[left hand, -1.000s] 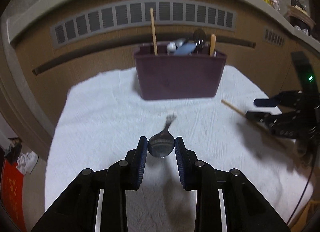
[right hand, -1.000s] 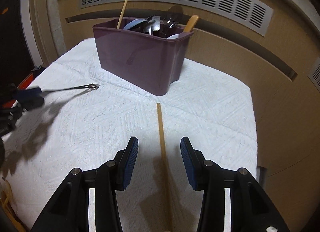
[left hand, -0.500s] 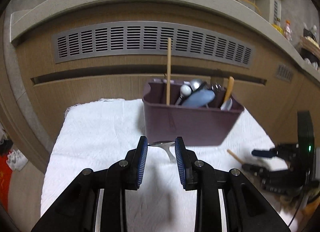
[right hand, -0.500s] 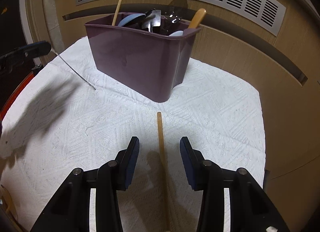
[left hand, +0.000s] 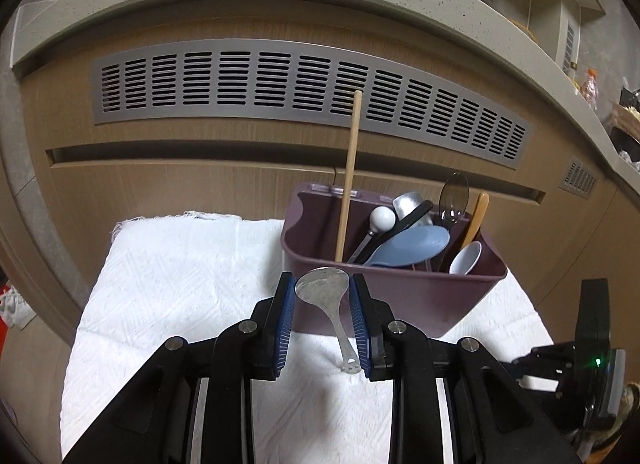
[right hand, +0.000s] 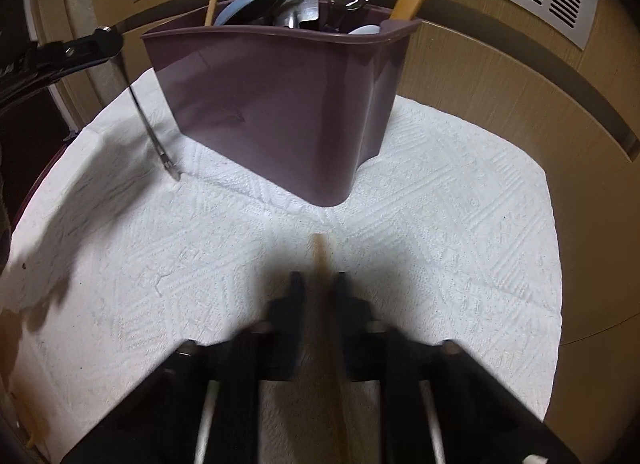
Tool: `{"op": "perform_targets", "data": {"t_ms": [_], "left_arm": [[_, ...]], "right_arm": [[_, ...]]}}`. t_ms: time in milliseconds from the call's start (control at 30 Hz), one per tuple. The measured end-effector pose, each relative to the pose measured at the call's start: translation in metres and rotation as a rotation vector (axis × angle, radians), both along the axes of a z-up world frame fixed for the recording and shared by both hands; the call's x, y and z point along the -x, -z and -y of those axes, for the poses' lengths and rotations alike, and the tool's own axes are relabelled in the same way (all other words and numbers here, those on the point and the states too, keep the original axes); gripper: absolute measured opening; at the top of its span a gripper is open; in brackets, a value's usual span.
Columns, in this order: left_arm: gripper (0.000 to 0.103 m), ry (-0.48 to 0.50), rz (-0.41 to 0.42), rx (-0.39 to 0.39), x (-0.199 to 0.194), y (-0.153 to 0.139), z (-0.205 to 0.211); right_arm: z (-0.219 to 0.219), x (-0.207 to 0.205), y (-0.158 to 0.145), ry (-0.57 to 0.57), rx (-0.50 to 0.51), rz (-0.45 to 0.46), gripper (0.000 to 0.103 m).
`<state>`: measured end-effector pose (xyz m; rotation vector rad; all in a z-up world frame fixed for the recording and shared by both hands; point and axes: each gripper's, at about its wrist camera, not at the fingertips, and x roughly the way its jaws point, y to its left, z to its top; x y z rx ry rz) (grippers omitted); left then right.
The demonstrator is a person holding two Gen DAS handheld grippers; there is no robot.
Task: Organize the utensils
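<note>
With the left gripper (left hand: 322,296) clamped on the spoon (left hand: 325,288) bowl at frame centre, handle dangling, and the right gripper (right hand: 319,296) pinched shut on the chopstick (right hand: 320,252) on the towel (right hand: 460,223), lift each over the bin (left hand: 420,304) rim before releasing.

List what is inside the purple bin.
The bin holds a chopstick, blue scoop, white spoon, wooden handle and metal utensils; lower ends are hidden.

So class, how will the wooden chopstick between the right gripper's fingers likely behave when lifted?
The wooden chopstick looks thin, straight and rigid, so probably stiff and light. The right gripper pinches it near one end, so it may pivot or droop. Being slender and smooth-looking, it could roll on the white towel if dropped.
</note>
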<state>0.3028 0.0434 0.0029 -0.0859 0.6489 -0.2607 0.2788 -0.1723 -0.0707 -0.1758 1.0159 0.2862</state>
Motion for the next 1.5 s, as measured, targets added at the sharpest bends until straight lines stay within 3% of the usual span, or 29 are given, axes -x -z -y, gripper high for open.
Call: {"op": "perform_targets", "data": {"t_ms": [233,467,633,867,1033,1100,1167,1233,1400,1500], "left_arm": [[0.028,0.035,0.014,-0.033,0.019,-0.008,0.012],[0.028,0.075,0.07,-0.09,0.057,-0.032,0.028],[0.028,0.087,0.152,-0.111,0.067,-0.083,0.037],[0.028,0.077,0.334,-0.138,0.055,-0.165,0.047],[0.028,0.067,0.371,-0.117,0.039,-0.189,0.039],[0.028,0.064,0.323,-0.107,0.031,-0.176,0.031],[0.028,0.06,0.251,-0.097,0.027,-0.151,0.022],[0.028,0.056,0.182,-0.096,0.024,-0.12,0.018],[0.028,0.011,-0.031,-0.035,0.01,-0.034,-0.011],[0.028,-0.04,-0.1,-0.021,0.001,-0.008,-0.028]], "right_arm": [[0.009,0.016,-0.019,0.017,-0.07,0.015,0.006],[0.006,0.038,-0.065,0.021,-0.124,0.123,0.006],[-0.001,0.045,-0.128,0.012,-0.167,0.28,0.006],[-0.002,0.029,-0.24,0.019,-0.213,0.578,0.005],[-0.005,0.007,-0.285,0.007,-0.215,0.658,0.005],[-0.007,-0.003,-0.278,-0.015,-0.204,0.615,0.005],[-0.01,-0.01,-0.254,-0.056,-0.2,0.516,0.005],[-0.018,-0.015,-0.207,-0.112,-0.176,0.384,0.005],[-0.056,-0.007,-0.107,-0.287,-0.06,0.156,0.014],[-0.084,-0.007,-0.067,-0.375,-0.074,0.035,0.014]]}}
